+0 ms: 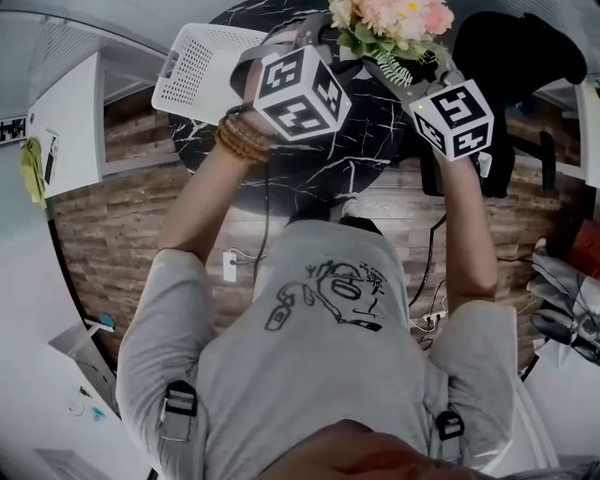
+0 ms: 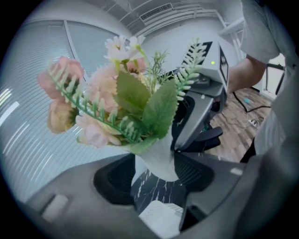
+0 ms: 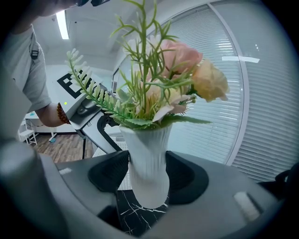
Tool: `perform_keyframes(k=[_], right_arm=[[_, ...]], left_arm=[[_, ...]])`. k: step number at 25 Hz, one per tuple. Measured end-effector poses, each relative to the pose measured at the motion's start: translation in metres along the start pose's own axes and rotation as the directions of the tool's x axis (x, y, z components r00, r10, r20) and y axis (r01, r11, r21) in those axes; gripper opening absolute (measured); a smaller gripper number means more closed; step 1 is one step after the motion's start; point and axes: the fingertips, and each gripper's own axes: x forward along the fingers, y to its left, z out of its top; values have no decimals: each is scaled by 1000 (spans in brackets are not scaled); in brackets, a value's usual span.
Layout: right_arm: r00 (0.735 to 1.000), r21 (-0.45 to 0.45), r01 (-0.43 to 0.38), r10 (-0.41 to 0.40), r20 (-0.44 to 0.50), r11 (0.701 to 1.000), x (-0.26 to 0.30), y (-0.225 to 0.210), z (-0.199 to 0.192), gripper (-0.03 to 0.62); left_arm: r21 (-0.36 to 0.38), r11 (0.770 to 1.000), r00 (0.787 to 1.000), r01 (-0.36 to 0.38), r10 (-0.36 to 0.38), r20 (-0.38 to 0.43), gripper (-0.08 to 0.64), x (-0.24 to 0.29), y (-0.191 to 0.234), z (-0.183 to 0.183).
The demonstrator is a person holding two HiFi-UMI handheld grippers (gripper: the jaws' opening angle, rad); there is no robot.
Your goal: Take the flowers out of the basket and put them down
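One white plastic basket (image 1: 199, 70), boxy with perforated walls, sits at the left on the round black surface (image 1: 366, 141), which is marbled with thin white veins. To its right is the left gripper (image 2: 155, 175), on a forearm stretched forward with a band of brown beads (image 1: 242, 139) at the wrist. Its jaws stand wide, one dark pad on each side of a single vase (image 3: 147, 158). The vase is white, ribbed lengthwise and narrows toward a rounded foot. It carries one bunch of flowers (image 1: 389, 21): soft pink and peach blooms, a few small white ones, broad green leaves and feathery fern sprigs. The right gripper (image 3: 148, 177) comes in from the other side on an equally outstretched arm, jaws also spread and pressed on the same vase. The two grippers, each topped by a marker cube, tilt downward and meet at the vase, which is outside the basket, upright, its foot looking clear of the marbled top.
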Motion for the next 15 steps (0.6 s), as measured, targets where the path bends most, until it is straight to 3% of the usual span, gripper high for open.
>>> perform_keyframes(k=[15], right_arm=[[999,48,-21,23,-31,999,3,2,-51,259]], left_arm=[[-44,998,999,48,-48,-13,259,34,-32,-18]])
